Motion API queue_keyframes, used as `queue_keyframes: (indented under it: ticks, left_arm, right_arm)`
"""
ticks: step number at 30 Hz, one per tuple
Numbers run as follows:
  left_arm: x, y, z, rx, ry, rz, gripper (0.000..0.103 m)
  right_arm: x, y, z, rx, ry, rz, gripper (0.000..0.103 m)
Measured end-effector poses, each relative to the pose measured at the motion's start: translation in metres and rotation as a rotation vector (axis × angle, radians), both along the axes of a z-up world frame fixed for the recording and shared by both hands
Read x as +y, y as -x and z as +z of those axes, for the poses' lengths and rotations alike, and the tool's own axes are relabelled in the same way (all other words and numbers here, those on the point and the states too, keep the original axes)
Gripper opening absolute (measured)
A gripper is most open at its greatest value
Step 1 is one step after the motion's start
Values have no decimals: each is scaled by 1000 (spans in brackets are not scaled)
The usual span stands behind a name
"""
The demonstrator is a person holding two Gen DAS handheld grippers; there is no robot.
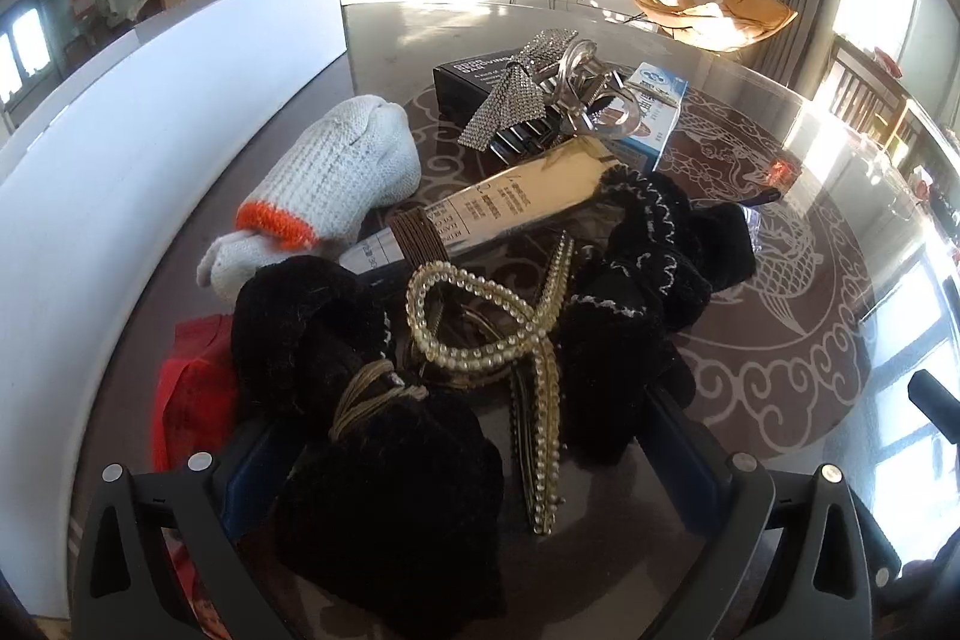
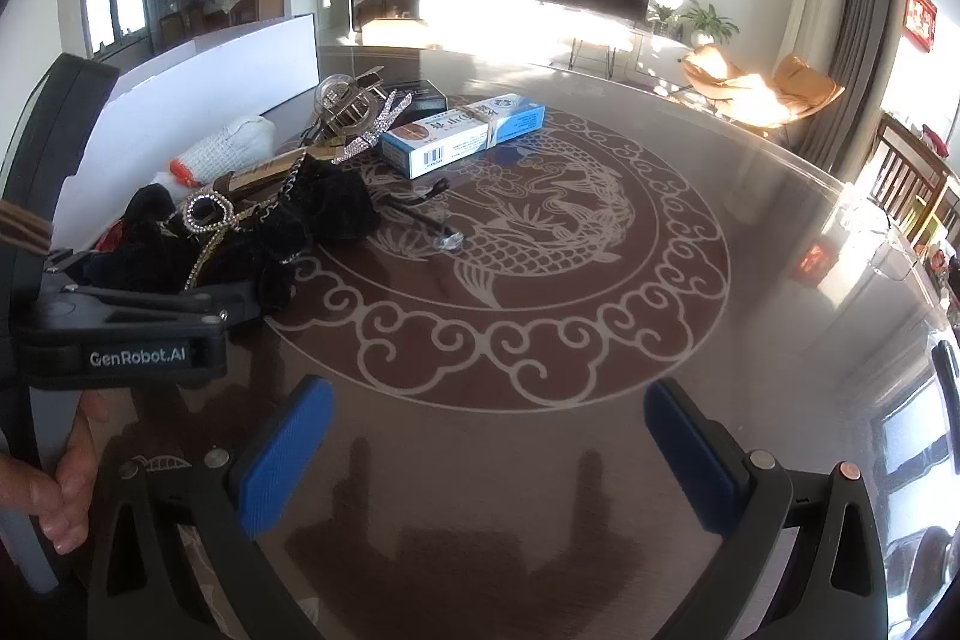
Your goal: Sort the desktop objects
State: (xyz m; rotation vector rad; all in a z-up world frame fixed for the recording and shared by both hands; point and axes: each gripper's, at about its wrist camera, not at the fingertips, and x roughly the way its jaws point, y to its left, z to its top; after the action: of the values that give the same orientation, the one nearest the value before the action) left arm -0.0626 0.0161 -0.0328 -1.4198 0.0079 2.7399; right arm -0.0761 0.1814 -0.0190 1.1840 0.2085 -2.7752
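A heap of small items lies on the glass table. In the left wrist view, my left gripper (image 1: 462, 460) stands open, its fingers straddling a black fuzzy scrunchie (image 1: 390, 490) and a pearl hair clip (image 1: 480, 334). Behind them lie a second black scrunchie (image 1: 648, 274), a gold tube (image 1: 510, 202), a white glove with an orange cuff (image 1: 342, 172), a rhinestone bow clip (image 1: 510, 94), a clear claw clip (image 1: 588, 88), a black box (image 1: 474, 76) and a blue box (image 1: 654, 112). My right gripper (image 2: 486, 460) hangs open over bare table, right of the heap (image 2: 270, 220).
A tall white board (image 1: 120, 172) borders the heap on the left. A red packet (image 1: 186, 388) lies at the heap's left edge. A black hair pin (image 2: 420, 208) and a small clear piece (image 2: 450, 241) lie apart. A hand (image 2: 66, 484) holds the left tool.
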Motion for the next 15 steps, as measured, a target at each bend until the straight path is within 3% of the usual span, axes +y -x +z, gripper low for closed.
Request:
queue_keyframes:
  ticks: [15]
  left_arm:
    - [-2,12,0,13,4,16,103]
  right_arm:
    - [-8,11,-17,-103,-31,42,103]
